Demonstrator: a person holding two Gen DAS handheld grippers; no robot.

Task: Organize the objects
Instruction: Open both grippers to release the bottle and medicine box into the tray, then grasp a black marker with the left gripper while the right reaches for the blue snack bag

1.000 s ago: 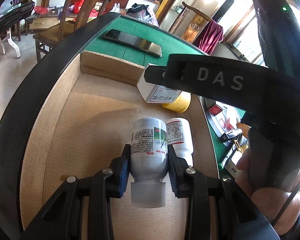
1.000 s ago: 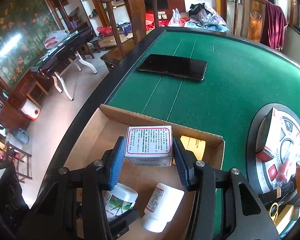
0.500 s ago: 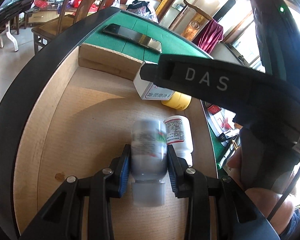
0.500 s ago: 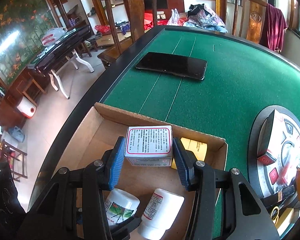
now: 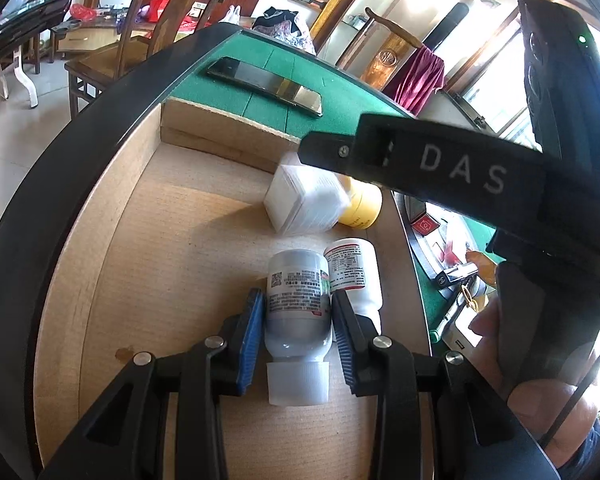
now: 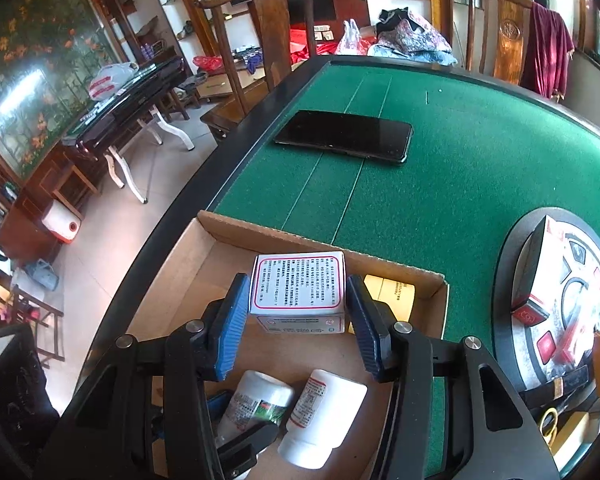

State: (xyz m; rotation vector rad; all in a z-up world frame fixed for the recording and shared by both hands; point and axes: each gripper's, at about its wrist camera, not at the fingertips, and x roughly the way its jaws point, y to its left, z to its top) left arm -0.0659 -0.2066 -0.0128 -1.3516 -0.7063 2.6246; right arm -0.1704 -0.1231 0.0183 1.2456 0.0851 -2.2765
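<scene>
An open cardboard box point(image 5: 220, 140) sits on the green table. My left gripper point(image 5: 298, 320) is shut on a grey-white labelled bottle point(image 5: 298, 304), which lies on the box floor with its cap toward me. A second white bottle point(image 5: 354, 272) lies beside it on the right. In the right wrist view my right gripper point(image 6: 298, 292) straddles a white printed carton point(image 6: 298, 292) at the far end of the cardboard box point(image 6: 260, 232). Its jaws are opening, with thin gaps beside the carton. Behind the carton lies a yellow container point(image 6: 392, 296). The carton point(image 5: 304, 200) looks blurred in the left wrist view.
A black phone point(image 6: 344, 136) lies on the green felt beyond the box. A round control panel point(image 6: 560, 300) with red pieces is set into the table at the right. Wooden chairs stand past the table's black rim. A person's hand point(image 5: 540, 400) holds the right gripper's handle.
The right jaws have spread slightly off the carton, which now looks blurred in the left wrist view. The bottle in the left jaws shows a different side of its label.
</scene>
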